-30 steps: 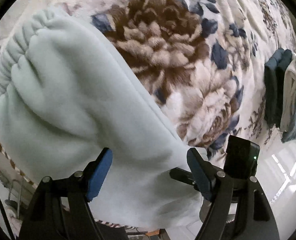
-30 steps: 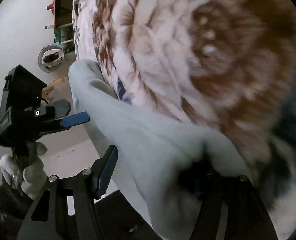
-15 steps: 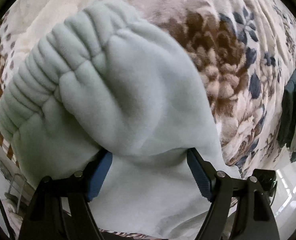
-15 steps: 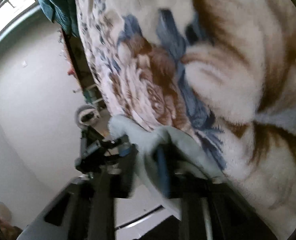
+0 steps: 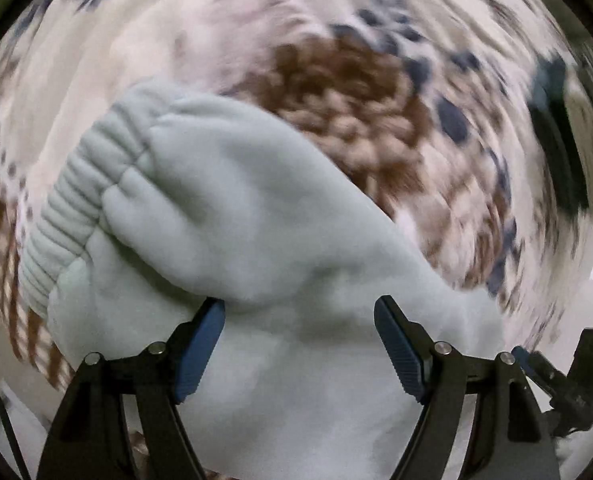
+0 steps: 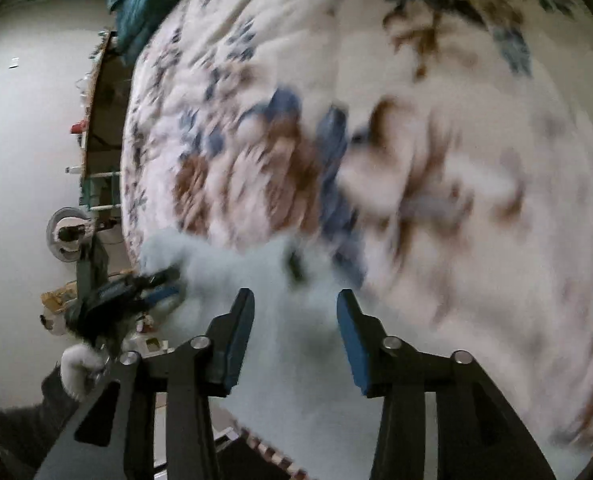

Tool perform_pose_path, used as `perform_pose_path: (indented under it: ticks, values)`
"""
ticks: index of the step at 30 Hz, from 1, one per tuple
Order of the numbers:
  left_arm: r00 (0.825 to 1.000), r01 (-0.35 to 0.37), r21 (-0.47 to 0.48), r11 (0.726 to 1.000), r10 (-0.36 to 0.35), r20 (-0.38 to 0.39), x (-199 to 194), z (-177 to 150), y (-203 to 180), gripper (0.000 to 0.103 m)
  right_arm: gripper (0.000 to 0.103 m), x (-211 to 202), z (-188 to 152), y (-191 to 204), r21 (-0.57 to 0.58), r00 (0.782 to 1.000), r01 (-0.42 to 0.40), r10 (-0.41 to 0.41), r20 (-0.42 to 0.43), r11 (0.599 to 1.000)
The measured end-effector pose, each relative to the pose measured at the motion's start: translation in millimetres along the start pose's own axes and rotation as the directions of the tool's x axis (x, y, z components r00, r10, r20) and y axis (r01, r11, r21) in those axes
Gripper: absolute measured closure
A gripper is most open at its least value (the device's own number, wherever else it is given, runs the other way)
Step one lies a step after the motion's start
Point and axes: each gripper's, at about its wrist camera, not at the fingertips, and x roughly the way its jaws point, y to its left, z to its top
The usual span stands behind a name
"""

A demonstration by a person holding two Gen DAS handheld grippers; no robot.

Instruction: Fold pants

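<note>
Pale mint fleece pants (image 5: 256, 220) lie bunched on a floral blanket (image 5: 356, 100), their ribbed waistband (image 5: 80, 208) to the left. My left gripper (image 5: 298, 340) points steeply down, its jaws wide around a thick roll of the fabric, which presses against both blue pads. In the right wrist view the pants (image 6: 224, 264) stretch from the bed's edge to my right gripper (image 6: 296, 336), whose pads close on a fold that fills the gap. The left gripper (image 6: 152, 288) shows there too, held by a white-gloved hand (image 6: 76, 364). Both views are motion-blurred.
Dark folded clothes (image 5: 556, 128) lie at the blanket's far right in the left wrist view. Teal clothes (image 6: 136, 4) sit at the top of the bed. Off the bed's edge are a pale floor (image 6: 24, 120), a shelf (image 6: 96, 120) and a round fan-like thing (image 6: 68, 232).
The right gripper has risen and tilted, carrying the fabric, and both its pads now show. The left gripper rolled, and the waistband swung into its view.
</note>
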Motion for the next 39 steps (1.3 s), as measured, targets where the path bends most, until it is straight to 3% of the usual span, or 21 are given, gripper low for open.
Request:
perform_pose_path:
  ticks: [4, 6, 7, 10, 12, 14, 17, 18, 19, 21, 22, 24, 26, 28, 30, 31, 32, 33, 35, 36, 39]
  values:
    - [0.993, -0.093, 0.170, 0.981, 0.079, 0.088, -7, -18, -19, 0.027, 0.057, 51, -44, -8, 0.045, 0.975, 0.220, -0.220, -0.015, 0.974]
    - [0.986, -0.129, 0.233, 0.964, 0.101, 0.130, -12, -25, -28, 0.027, 0.080, 49, -57, -33, 0.153, 0.959, 0.268, -0.279, 0.054, 0.951]
    - [0.982, -0.150, 0.264, 0.953, 0.113, 0.151, -12, -29, -34, 0.027, 0.103, 42, -61, -45, 0.222, 0.954, 0.265, -0.288, 0.080, 0.938]
    - [0.975, -0.166, 0.343, 0.925, 0.102, 0.197, -15, -40, -48, 0.027, 0.101, 12, -86, -61, 0.364, 0.955, 0.155, -0.234, 0.183, 0.918]
    - [0.967, -0.182, 0.394, 0.901, 0.093, 0.236, -17, -53, -62, 0.025, 0.090, -17, -109, -54, 0.346, 0.931, 0.166, -0.263, 0.255, 0.923]
    - [0.960, -0.186, 0.443, 0.877, 0.067, 0.271, -21, -69, -78, 0.008, 0.065, -60, -149, -57, 0.376, 0.894, 0.136, -0.277, 0.352, 0.917]
    - [0.968, -0.156, 0.514, 0.843, 0.026, 0.251, -19, -97, -107, 0.005, 0.039, -135, -228, -89, 0.509, 0.788, 0.075, -0.364, 0.496, 0.858]
    - [0.969, -0.156, 0.531, 0.833, 0.023, 0.248, -17, -108, -118, 0.005, 0.039, -157, -262, -105, 0.578, 0.738, 0.064, -0.428, 0.522, 0.814]
    - [0.969, -0.150, 0.548, 0.823, 0.012, 0.247, -14, -121, -131, 0.005, 0.039, -184, -288, -127, 0.638, 0.705, 0.062, -0.486, 0.516, 0.767]
    - [0.967, -0.141, 0.569, 0.810, -0.011, 0.256, -7, -145, -153, 0.005, 0.039, -227, -346, -183, 0.783, 0.641, 0.060, -0.625, 0.446, 0.620]
    - [0.964, -0.145, 0.574, 0.806, -0.017, 0.267, -1, -158, -166, 0.005, 0.039, -238, -364, -204, 0.818, 0.624, 0.050, -0.658, 0.422, 0.573]
    - [0.961, -0.156, 0.577, 0.801, -0.011, 0.276, 14, -177, -187, 0.005, 0.038, -254, -403, -263, 0.886, 0.620, 0.017, -0.700, 0.354, 0.463]
    - [0.967, -0.157, 0.564, 0.811, 0.011, 0.253, 34, -194, -206, 0.005, 0.038, -259, -423, -309, 0.897, 0.643, -0.041, -0.675, 0.361, 0.441]
    - [0.974, -0.150, 0.550, 0.822, 0.027, 0.225, 57, -209, -224, 0.005, 0.039, -253, -428, -350, 0.889, 0.687, -0.091, -0.618, 0.383, 0.449]
    - [0.974, -0.164, 0.546, 0.822, 0.048, 0.222, 72, -225, -239, 0.005, 0.070, -243, -428, -372, 0.872, 0.708, -0.116, -0.576, 0.409, 0.476]
    - [0.972, -0.174, 0.550, 0.817, 0.054, 0.228, 77, -235, -244, 0.005, 0.086, -240, -424, -377, 0.868, 0.706, -0.080, -0.587, 0.396, 0.489]
    - [0.968, -0.193, 0.553, 0.811, 0.066, 0.240, 82, -240, -249, 0.005, 0.089, -240, -421, -374, 0.863, 0.688, -0.050, -0.609, 0.394, 0.503]
    - [0.963, -0.215, 0.554, 0.804, 0.080, 0.258, 86, -245, -254, 0.005, 0.091, -248, -418, -362, 0.861, 0.637, 0.022, -0.671, 0.380, 0.508]
    - [0.950, -0.261, 0.547, 0.795, 0.110, 0.293, 90, -250, -260, 0.005, 0.094, -250, -416, -358, 0.866, 0.581, 0.113, -0.739, 0.340, 0.488]
    - [0.944, -0.276, 0.542, 0.794, 0.117, 0.309, 92, -251, -262, 0.005, 0.094, -251, -417, -363, 0.868, 0.582, 0.128, -0.745, 0.325, 0.479]
    - [0.936, -0.293, 0.532, 0.794, 0.126, 0.328, 97, -250, -264, 0.005, 0.092, -241, -412, -382, 0.854, 0.653, 0.143, -0.696, 0.298, 0.500]
